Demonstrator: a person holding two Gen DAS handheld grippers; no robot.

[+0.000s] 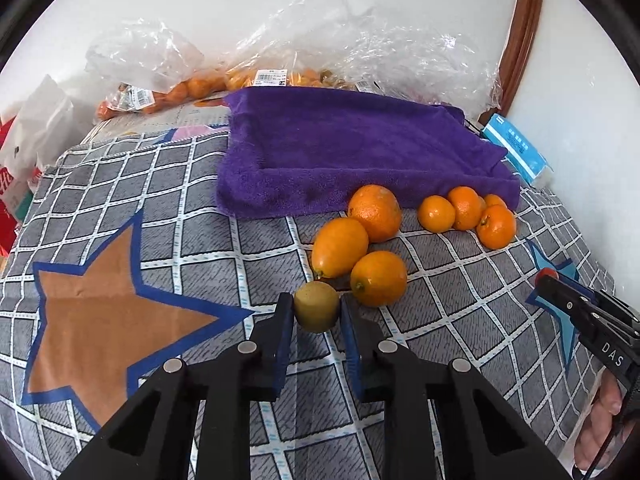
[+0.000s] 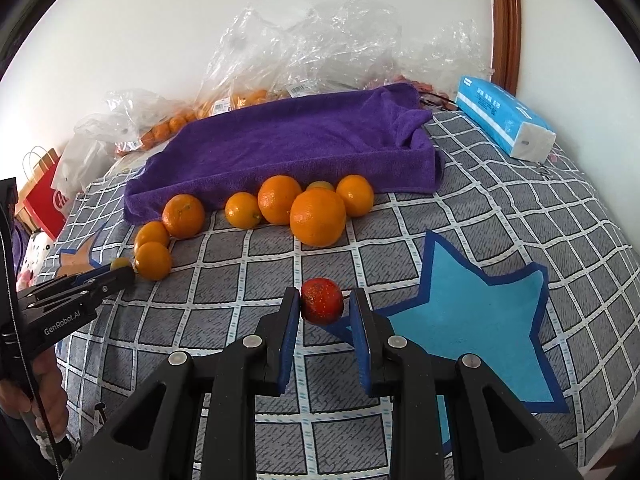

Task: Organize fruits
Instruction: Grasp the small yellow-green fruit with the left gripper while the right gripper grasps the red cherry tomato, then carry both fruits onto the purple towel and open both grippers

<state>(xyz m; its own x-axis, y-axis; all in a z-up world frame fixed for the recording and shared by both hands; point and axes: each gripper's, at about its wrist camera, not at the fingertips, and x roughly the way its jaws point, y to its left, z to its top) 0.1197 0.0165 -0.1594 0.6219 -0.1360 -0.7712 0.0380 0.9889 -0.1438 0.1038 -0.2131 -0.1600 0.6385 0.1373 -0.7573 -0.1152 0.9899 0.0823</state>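
My left gripper (image 1: 317, 313) is shut on a small olive-green round fruit (image 1: 316, 305), held just above the checked cloth. Three oranges (image 1: 378, 278) lie right behind it, and several smaller ones (image 1: 466, 208) sit against the front edge of the purple towel (image 1: 340, 148). My right gripper (image 2: 323, 305) is shut on a small red fruit (image 2: 322, 299) over the cloth, beside a light blue star. In the right wrist view the row of oranges (image 2: 318, 216) lines the towel (image 2: 292, 140), and the left gripper (image 2: 120, 271) shows at the left with the green fruit (image 2: 120, 263).
Clear plastic bags (image 1: 168, 88) holding more oranges lie behind the towel against the white wall. A blue tissue pack (image 2: 504, 120) rests at the right, near a wooden frame (image 2: 506, 20). A red paper bag (image 2: 46, 196) stands at the left. The checked cloth (image 1: 120, 184) covers the surface.
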